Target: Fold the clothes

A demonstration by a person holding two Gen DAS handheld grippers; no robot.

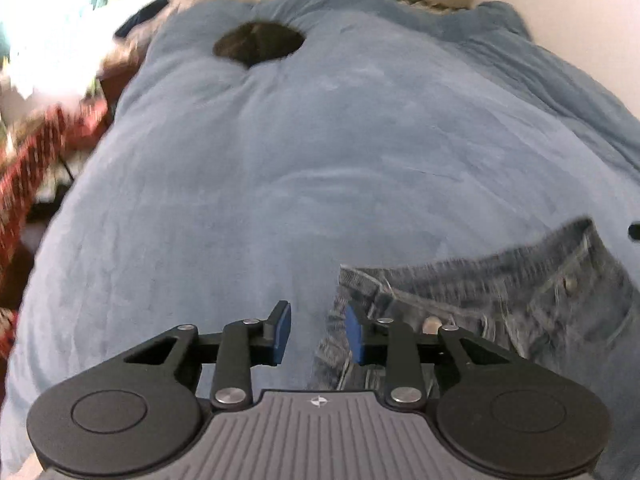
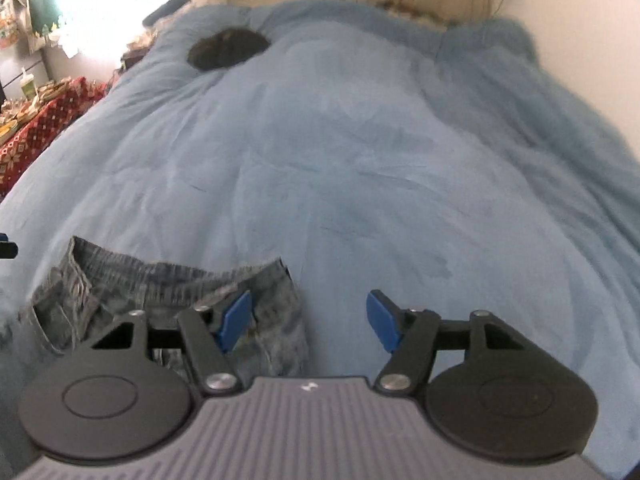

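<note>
The jeans [image 1: 480,312] lie unfolded at the bottom of the frame on the blue blanket [image 1: 280,160], so the folding looks barely started, and the left gripper [image 1: 318,334] and right gripper [image 2: 310,320] both have their fingers spread apart, holding nothing.

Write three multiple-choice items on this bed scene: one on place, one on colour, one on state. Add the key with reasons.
1. Where do the jeans lie?
A. on the blue blanket
B. on a chair
C. on the floor

2. What colour are the gripper pads?
A. red
B. blue
C. white

3. How is the right gripper?
A. shut on the jeans
B. shut on nothing
C. open

Key: 1 A, denim rests on the blanket near both grippers. 2 B, both pads show blue. 3 C, a wide gap separates its fingers, nothing between them.
</note>
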